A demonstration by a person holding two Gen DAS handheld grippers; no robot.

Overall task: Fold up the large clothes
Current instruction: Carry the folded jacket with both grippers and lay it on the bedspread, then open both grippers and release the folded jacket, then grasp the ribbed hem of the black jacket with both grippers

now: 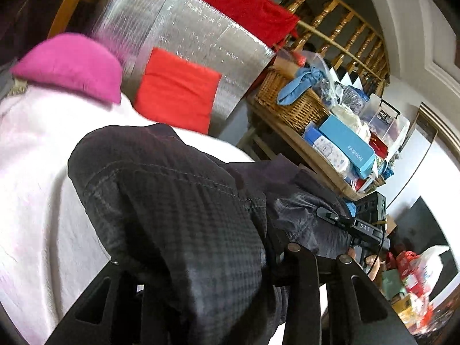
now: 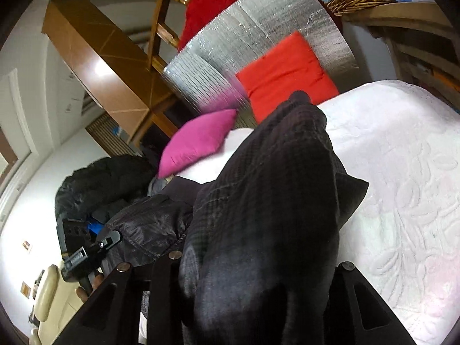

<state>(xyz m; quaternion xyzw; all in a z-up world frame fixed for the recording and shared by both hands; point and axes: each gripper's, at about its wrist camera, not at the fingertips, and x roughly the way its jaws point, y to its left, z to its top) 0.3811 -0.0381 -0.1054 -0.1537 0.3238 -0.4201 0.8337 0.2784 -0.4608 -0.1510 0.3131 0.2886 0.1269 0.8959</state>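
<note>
Both tongs, left and right, clench the dark garment; blue box (reads "FASHION").

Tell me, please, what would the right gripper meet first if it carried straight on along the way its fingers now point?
Almost at once, the dark garment bunched between and over the right gripper. Beyond that fold, probably the white bedspread, then the red cushion; depth is hard to judge.

Dark garment hides jaws, both views; grip unreadable.
</note>
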